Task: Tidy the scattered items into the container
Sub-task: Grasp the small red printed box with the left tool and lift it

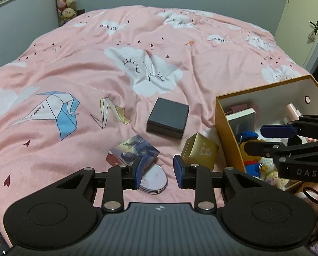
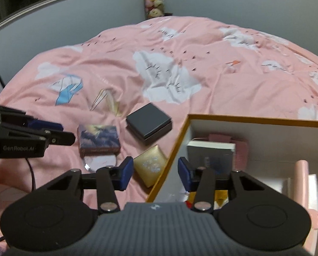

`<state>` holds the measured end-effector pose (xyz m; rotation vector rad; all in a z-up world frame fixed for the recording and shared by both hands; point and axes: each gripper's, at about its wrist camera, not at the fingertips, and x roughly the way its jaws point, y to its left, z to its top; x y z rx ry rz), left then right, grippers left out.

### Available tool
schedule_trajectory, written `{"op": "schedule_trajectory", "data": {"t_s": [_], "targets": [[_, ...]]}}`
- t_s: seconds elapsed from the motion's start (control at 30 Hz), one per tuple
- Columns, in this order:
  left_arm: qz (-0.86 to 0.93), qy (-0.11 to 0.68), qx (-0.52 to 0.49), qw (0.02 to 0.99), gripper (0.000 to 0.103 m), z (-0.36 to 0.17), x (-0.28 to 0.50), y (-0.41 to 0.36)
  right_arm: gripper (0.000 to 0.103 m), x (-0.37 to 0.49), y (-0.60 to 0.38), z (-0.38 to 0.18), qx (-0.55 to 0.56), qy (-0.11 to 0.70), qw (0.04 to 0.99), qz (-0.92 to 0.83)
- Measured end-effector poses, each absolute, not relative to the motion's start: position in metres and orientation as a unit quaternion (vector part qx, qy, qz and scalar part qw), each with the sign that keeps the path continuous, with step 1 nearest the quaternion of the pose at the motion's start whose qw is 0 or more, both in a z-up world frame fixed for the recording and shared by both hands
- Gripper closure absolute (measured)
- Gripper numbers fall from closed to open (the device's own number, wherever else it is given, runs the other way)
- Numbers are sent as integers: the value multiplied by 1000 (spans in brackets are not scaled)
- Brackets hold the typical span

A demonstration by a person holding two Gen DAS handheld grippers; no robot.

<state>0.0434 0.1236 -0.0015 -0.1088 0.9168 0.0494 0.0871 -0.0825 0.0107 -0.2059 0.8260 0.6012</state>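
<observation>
On the pink bed cover lie a black square box (image 1: 168,118) (image 2: 148,125), a flat box with a painted picture (image 1: 133,150) (image 2: 98,138), a gold box (image 1: 199,151) (image 2: 151,164) and a round mirror (image 1: 153,181) (image 2: 101,162). The gold box rests against the orange container (image 1: 227,132) (image 2: 255,119), which holds a book, pink items and a plush toy. My left gripper (image 1: 157,171) (image 2: 60,131) is open above the mirror, gripping nothing. My right gripper (image 2: 155,173) (image 1: 263,139) is open over the container's left wall, holding nothing.
The bed cover stretches far back, wrinkled, with cloud and paper-crane prints. A column of plush toys (image 1: 66,0) stands against the grey back wall. A door (image 1: 304,21) is at the right. A black cable (image 2: 31,177) trails from the left gripper.
</observation>
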Motion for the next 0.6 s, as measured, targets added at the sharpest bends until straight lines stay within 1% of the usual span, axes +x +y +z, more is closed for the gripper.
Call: {"op": "schedule_trajectory", "data": {"t_s": [0.03,0.1,0.17,0.27,0.3,0.37,0.47,0.6], "targets": [[25,447,-53,893,68,-3,45,126,53,88,-80,9,-104,397,864,293],[25,461,-58,885,60,-7,48,132,53,91,-76,6,-115,399,858,301],[26,472,-62,879,55,-11,52,138,53,96,-72,3,-127,402,853,308],[37,485,-67,871,52,-16,59,147,51,107,-67,1,-142,405,848,312],[44,490,-73,868,51,-17,62,151,48,111,-66,2,-144,405,846,315],[60,499,-92,859,50,-22,68,160,46,119,-63,5,-147,404,843,322],[79,512,-127,846,48,-31,76,173,45,127,-56,8,-156,399,840,332],[100,535,-160,824,48,-48,88,185,44,136,-46,4,-171,400,832,344]]}}
